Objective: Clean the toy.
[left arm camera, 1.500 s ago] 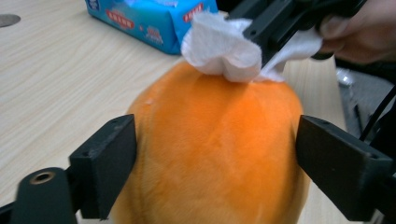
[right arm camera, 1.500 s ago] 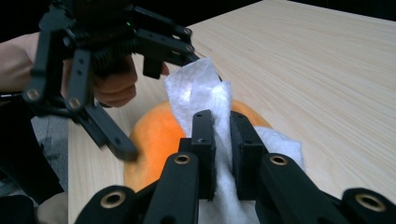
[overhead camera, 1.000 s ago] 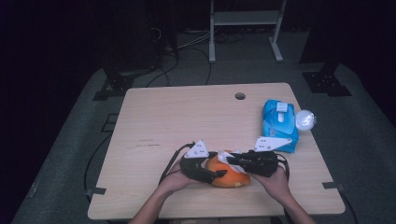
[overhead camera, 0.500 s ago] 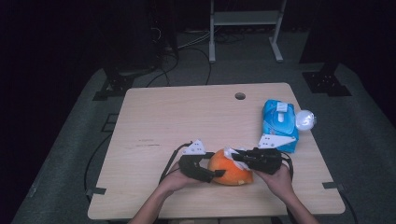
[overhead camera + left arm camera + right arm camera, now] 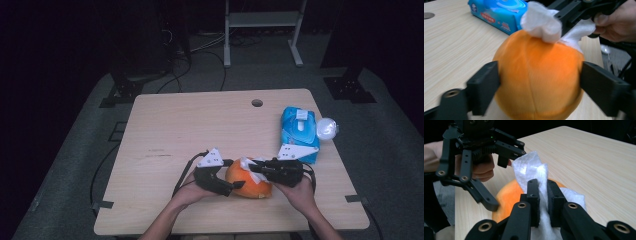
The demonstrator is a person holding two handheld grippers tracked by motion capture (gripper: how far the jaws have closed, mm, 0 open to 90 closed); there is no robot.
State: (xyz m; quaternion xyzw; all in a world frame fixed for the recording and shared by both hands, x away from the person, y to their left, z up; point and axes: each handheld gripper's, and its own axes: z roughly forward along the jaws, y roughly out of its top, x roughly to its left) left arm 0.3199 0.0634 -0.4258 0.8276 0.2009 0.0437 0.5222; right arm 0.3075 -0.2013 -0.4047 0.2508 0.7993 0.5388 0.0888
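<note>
An orange plush ball rests on the wooden table near its front edge. My left gripper reaches in from the left. Its jaws have just been opening and stand wide on either side of the ball, open. My right gripper comes from the right, shut on a crumpled white wipe. In the right gripper view the jaws pinch the wipe, which sits on top of the ball. The wipe also covers the ball's top in the left gripper view.
A blue pack of wet wipes lies at the right side of the table, with a white round object beside it at the edge. A cable hole sits near the far edge. Dark floor and cables surround the table.
The left gripper's jaws have spread wider around the orange ball. The right gripper still holds the wipe on top of the ball, and both hands have barely shifted.
</note>
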